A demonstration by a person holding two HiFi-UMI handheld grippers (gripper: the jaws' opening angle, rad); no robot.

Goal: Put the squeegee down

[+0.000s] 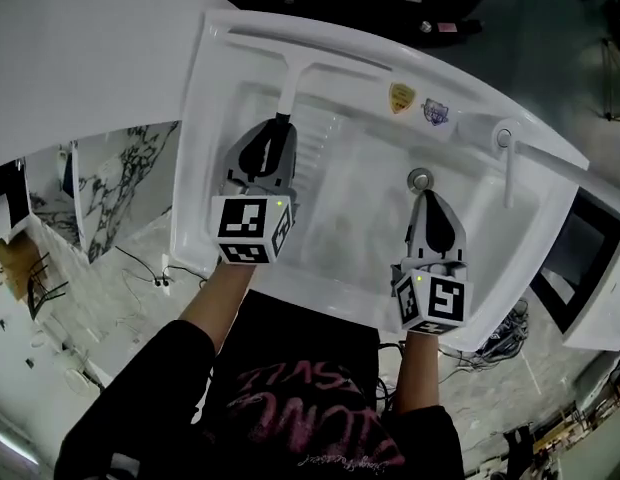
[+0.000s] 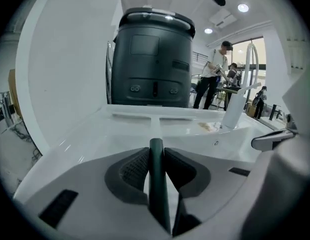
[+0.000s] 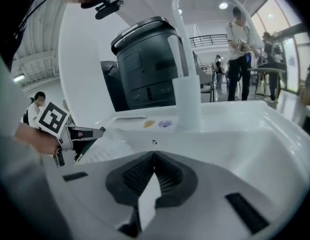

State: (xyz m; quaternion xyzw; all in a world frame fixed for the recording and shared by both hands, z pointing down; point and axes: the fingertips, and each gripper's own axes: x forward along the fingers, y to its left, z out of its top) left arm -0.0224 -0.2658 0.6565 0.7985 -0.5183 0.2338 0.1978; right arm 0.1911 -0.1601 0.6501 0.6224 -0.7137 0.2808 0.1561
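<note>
The white sink (image 1: 200,168) is filling the head view, while only the gripper views are showing the dark machine (image 2: 152,59) behind it. The squeegee (image 1: 290,80) is sitting with its blade along the sink's back ledge, and the left gripper (image 1: 280,123) is pinching its dark handle, clearest in the left gripper view. The right gripper (image 1: 427,198) is hovering over the basin, its 2 jaws pressed together on nothing.

Ahead of me: large dark machine (image 2: 154,59) | ceiling: recessed lights (image 2: 242,7) | my right: bright window (image 2: 240,51) | floor: pale marbled surface (image 1: 130,233), loose cables (image 1: 155,273)
</note>
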